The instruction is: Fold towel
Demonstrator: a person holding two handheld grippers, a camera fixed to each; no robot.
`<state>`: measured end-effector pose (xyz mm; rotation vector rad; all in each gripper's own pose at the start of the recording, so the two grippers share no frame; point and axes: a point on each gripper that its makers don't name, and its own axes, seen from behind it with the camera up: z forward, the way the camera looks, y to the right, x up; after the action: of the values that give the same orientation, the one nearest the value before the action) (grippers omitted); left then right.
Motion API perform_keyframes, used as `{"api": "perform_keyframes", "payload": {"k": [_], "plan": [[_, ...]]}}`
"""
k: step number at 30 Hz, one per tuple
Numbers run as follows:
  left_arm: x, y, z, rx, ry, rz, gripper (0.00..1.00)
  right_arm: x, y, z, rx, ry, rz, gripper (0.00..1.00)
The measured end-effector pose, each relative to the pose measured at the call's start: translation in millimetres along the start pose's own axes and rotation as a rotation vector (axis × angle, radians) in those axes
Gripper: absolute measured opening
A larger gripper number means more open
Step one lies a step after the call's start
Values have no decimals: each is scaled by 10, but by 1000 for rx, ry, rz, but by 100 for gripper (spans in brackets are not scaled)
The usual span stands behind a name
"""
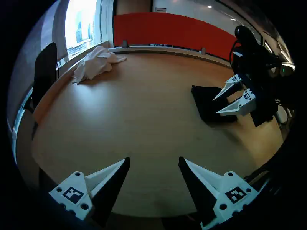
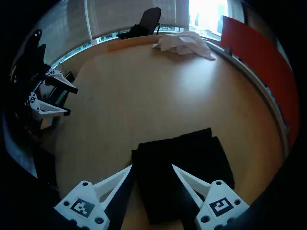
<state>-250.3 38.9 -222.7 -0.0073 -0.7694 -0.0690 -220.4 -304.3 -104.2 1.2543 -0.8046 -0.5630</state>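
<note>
A black towel lies folded into a flat rectangle on the wooden table. My right gripper is open just above the towel's near edge, one finger on each side of the dark cloth. From the left gripper view the same black towel lies at the right, with the right gripper over it, fingers apart. My left gripper is open over bare table, holding nothing. It also shows in the right gripper view as the left gripper at the table's left edge.
A crumpled white towel lies at the far end of the table near the window. A dark chair stands beyond that end. A red panel runs along one long side.
</note>
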Motion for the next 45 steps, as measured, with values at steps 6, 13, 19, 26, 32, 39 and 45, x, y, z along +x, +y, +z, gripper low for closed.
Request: {"api": "perform_keyframes", "payload": {"k": [6, 13, 19, 26, 32, 39, 45], "plan": [[-1, -7, 4, 0, 0, 2, 94, -74, 10, -83, -16, 0, 7, 60], [0, -5, 2, 0, -1, 11, 94, -259, 25, -217, -41, -14, 25, 60], [10, -1, -1, -2, 1, 17, 94, -451, 44, -366, -69, -31, 44, 60], [21, 12, -2, -5, 1, 24, 94, -646, 77, -484, -95, -50, 68, 60], [28, 16, -2, -7, 0, 30, 94, -767, 62, -518, -110, -61, 89, 60], [35, 14, -1, -8, 1, 34, 94, -946, 2, -514, -123, -81, 113, 60], [25, 23, -2, -9, 0, 37, 94, -982, -12, -502, -131, -80, 133, 60]]}}
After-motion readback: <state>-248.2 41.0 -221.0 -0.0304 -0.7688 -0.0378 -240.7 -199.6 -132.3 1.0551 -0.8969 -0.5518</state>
